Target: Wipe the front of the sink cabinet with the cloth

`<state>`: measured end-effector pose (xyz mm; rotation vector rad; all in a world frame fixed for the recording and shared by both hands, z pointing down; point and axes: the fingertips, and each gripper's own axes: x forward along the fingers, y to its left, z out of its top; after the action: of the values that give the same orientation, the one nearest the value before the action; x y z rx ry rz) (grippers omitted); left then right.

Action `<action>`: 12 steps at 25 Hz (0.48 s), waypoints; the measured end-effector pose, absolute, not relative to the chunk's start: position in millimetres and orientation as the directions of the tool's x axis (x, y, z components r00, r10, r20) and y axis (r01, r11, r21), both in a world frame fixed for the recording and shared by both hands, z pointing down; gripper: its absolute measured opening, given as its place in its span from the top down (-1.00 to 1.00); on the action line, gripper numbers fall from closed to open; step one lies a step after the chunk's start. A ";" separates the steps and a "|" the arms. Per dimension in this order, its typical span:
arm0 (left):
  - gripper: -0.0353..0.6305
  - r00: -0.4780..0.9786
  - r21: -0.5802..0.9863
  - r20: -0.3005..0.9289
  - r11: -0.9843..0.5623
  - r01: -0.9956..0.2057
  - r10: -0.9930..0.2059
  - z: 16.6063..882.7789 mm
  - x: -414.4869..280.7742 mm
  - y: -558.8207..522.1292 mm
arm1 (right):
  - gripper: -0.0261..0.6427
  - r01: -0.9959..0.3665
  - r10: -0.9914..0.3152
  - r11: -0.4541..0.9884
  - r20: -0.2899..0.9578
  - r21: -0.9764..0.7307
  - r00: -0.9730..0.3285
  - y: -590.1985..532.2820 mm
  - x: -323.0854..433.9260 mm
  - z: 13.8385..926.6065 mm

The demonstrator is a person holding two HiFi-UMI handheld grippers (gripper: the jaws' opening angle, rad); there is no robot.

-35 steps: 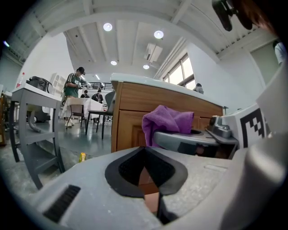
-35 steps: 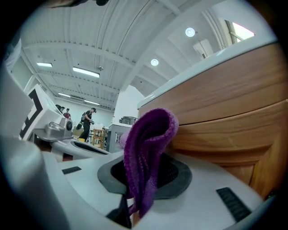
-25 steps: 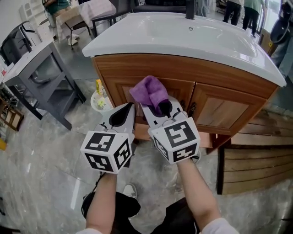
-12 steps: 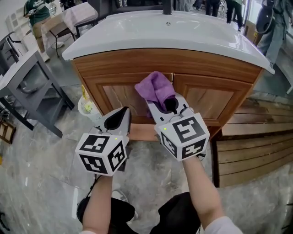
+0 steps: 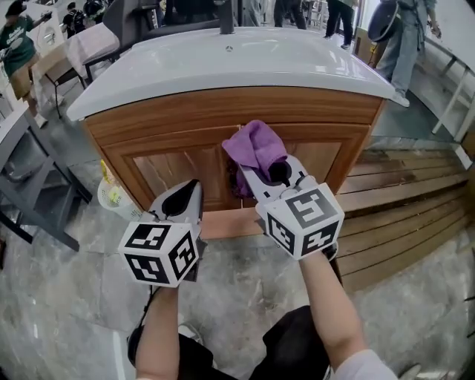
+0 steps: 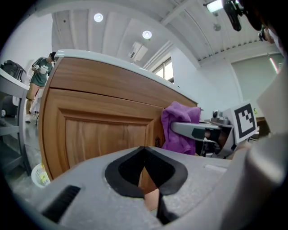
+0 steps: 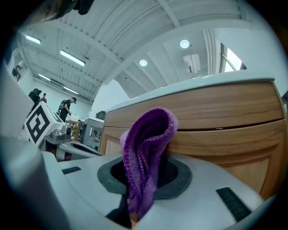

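The wooden sink cabinet point(image 5: 178, 167) fills the middle of the head view. A purple cloth point(image 5: 256, 148) is bunched against its front near the seam between the two doors, just under the top rail. My right gripper point(image 5: 261, 169) is shut on the cloth, which stands up between its jaws as a folded wad point(image 7: 146, 157) touching the wood point(image 7: 220, 121). My left gripper point(image 5: 184, 202) hangs lower left of the cloth, shut and holding nothing, facing the left door point(image 6: 103, 134). From there the cloth point(image 6: 180, 128) shows to the right.
A white basin top point(image 5: 223, 59) with a dark faucet point(image 5: 226, 16) overhangs the cabinet. Wooden slats point(image 5: 404, 200) lie on the floor to the right. A white tub point(image 5: 113, 194) stands at the cabinet's left corner, a grey table point(image 5: 22, 174) farther left. People stand behind.
The cloth, in the right gripper, has slid rightward across the cabinet front, from the left door to the middle seam. The left gripper stayed shut beside it.
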<state>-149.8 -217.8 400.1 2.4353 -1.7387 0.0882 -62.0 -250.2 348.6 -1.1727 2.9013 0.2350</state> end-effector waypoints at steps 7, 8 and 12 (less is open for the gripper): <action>0.88 0.409 0.134 0.106 -0.394 -0.909 -0.906 403.3 -121.5 -227.8 | 0.68 -0.792 -0.798 0.584 -0.054 0.177 -0.600 -265.7 6.4 354.0; 0.88 0.414 0.131 0.107 -0.400 -0.907 -0.904 404.1 -117.9 -228.8 | 0.68 -0.803 -0.809 0.567 -0.055 0.182 -0.585 -267.7 15.7 353.3; 0.88 0.426 0.116 0.113 -0.414 -0.903 -0.897 405.9 -108.2 -230.6 | 0.68 -0.840 -0.847 0.513 -0.055 0.177 -0.529 -274.2 51.8 354.4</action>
<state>-108.2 -230.6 405.9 2.5150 -1.6011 0.0495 51.8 -274.2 354.4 -1.5428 2.7656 0.2902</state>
